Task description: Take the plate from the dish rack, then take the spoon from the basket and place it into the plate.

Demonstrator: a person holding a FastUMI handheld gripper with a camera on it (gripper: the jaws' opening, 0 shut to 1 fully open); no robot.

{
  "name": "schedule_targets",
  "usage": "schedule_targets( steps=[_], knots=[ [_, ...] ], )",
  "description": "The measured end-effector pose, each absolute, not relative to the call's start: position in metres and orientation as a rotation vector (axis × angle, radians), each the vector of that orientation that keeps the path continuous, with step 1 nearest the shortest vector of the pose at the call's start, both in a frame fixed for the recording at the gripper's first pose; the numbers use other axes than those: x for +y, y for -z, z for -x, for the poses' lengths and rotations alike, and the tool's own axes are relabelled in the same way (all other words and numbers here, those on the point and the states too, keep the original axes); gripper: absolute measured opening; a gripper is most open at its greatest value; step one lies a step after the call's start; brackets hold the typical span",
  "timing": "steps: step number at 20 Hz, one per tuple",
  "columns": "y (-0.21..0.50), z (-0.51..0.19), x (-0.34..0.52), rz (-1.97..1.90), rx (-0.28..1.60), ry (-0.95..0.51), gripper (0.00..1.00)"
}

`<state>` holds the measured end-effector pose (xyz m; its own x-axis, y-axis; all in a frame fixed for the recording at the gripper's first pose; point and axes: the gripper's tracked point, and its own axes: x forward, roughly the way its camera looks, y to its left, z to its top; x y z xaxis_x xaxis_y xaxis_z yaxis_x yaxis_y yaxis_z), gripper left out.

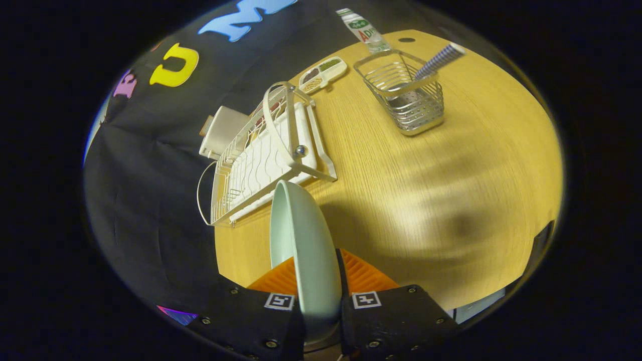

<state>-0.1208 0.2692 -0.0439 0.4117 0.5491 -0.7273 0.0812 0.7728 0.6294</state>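
Observation:
My gripper (317, 281) is shut on a pale green plate (301, 240), which stands on edge between the two fingers, held above the wooden table (451, 165). Just beyond the plate lies the white dish rack (261, 155), with no dishes visible in it. Farther off, to the right of the rack, stands a wire basket (406, 95). A spoon with a blue-and-white striped handle (440, 60) leans out of the basket's far right corner.
A white divided tray (323, 73) with several fillings lies behind the rack. A plastic bottle (362, 29) stands behind the basket. A white box (220, 131) sits left of the rack by the booth's wall.

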Motion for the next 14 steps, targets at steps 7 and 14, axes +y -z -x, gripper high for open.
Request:
schedule_targets(
  steps=[7, 14],
  knots=[
    [0.072, 0.118, 0.269, -0.738, 1.13, -0.382, 0.28],
    [0.066, 0.108, 0.241, -0.692, 1.097, -0.34, 0.5]
  ],
)
